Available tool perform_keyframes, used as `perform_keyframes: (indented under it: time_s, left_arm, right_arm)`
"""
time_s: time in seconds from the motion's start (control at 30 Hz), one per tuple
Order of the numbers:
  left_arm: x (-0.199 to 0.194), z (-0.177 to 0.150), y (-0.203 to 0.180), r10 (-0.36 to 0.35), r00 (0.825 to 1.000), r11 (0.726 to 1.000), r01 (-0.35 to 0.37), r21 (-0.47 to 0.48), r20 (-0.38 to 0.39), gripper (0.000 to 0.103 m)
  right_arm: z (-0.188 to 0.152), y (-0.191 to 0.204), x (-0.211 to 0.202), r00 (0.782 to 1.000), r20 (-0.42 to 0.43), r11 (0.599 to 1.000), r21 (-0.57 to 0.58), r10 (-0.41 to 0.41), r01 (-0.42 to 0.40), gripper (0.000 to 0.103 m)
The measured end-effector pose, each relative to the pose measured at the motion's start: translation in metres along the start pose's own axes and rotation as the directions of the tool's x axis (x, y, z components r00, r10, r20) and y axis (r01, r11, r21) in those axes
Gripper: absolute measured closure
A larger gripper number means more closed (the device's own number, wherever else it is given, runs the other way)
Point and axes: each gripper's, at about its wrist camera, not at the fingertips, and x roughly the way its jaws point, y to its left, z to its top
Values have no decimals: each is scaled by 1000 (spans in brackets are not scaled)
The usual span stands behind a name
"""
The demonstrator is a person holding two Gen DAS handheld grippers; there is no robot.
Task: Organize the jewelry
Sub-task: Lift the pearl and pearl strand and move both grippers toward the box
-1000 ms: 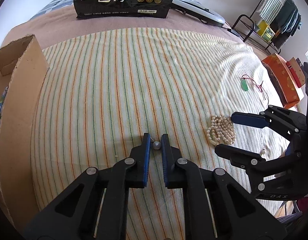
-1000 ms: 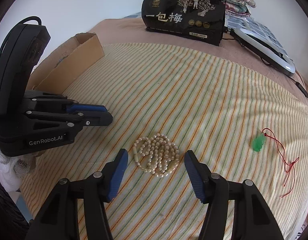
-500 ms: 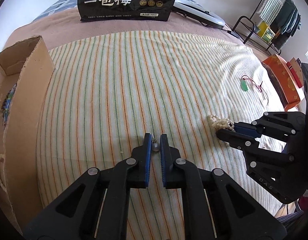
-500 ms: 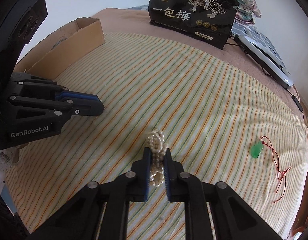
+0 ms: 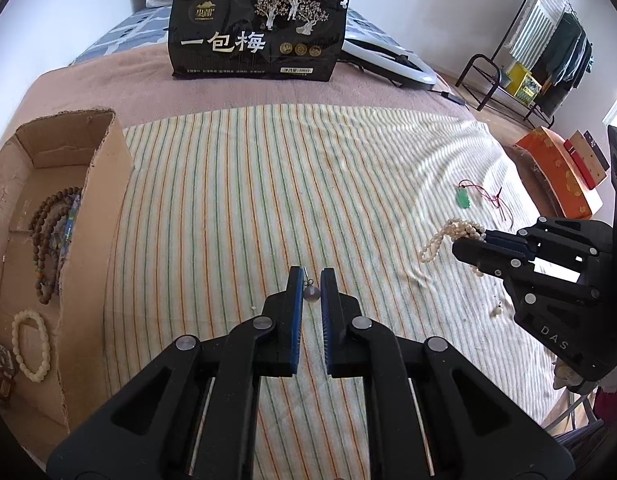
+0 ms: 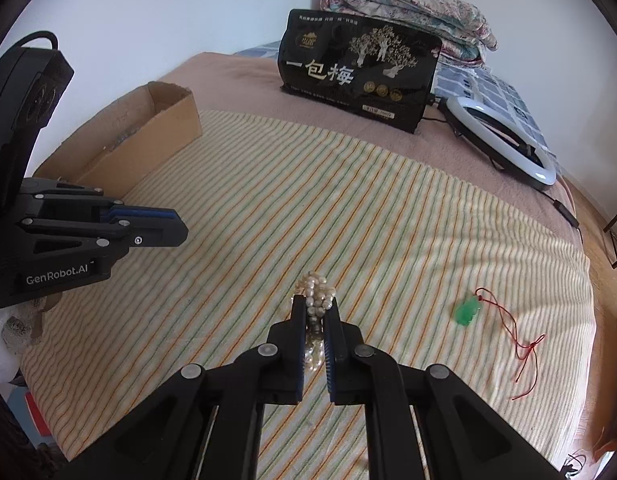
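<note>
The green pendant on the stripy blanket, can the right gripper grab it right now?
Probably not yet. The right gripper is shut on the pearl necklace, so its jaws are full. Nothing lies between it and the green pendant, which sits alone on the striped blanket.

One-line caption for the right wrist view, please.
Right gripper jaws shut on a pearl necklace above the striped cloth, green pendant alongside.
</note>
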Motion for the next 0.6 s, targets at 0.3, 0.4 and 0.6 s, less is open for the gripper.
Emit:
perform_keyframes:
  time_s: [0.3,0.4,0.6]
  left_arm:
    - [-37,6,9,-7,997,1000,8,-13,82,96]
    - [-52,8,13,-4,994,1000,6,-17,114,96]
    - [-81,10,27,9,985,999,-4,-32,171,96]
  right_arm:
    - [18,3,-41,994,102,999,20,-28,26,98]
    - [26,9,-53,991,133,999,19,-30,28,98]
    - [43,29,-73,981,191,1000,6,-14,13,98]
